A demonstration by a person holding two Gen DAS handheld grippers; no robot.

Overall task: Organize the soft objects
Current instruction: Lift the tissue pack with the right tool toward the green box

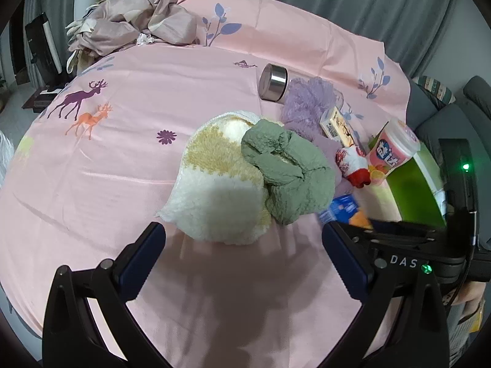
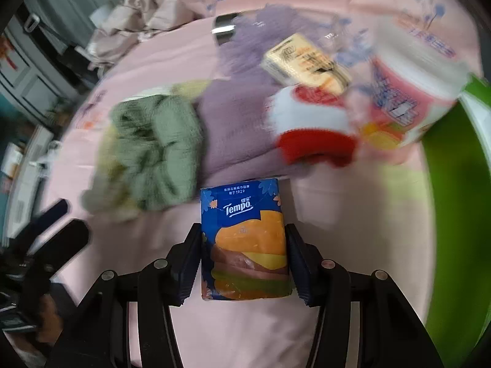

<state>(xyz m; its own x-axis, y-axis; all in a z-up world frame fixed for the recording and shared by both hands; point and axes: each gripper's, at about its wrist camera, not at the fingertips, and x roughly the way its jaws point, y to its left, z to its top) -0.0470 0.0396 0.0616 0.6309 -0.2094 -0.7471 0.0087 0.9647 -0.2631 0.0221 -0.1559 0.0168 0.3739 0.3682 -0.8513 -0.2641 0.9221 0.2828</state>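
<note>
Pink deer-print bedsheet (image 1: 122,159), right gripper (image 2: 244,260) pinching Tempo tissue pack (image 2: 244,239) (blue), left gripper (image 1: 242,257) spread.

Right wrist view: everything beyond the tissue pack (image 2: 244,242) is motion-blurred, so the cup's (image 2: 408,92) print is unreadable. The green cloth (image 1: 287,165) hides part of the cream towel (image 1: 214,184). The green bin (image 2: 454,214) is cut off right.

We hold the left tongs (image 1: 244,239) wide apart over the pink bedsheet (image 1: 122,153), nothing between them. Just beyond lies a cream-and-yellow fluffy towel (image 1: 214,181) with a green cloth (image 1: 291,171) bunched on its right edge. Farther right sit a purple fuzzy cloth (image 1: 307,104), a steel-capped bottle (image 1: 273,82), a pink cup (image 1: 392,150) and a green bin (image 1: 414,184).
</note>
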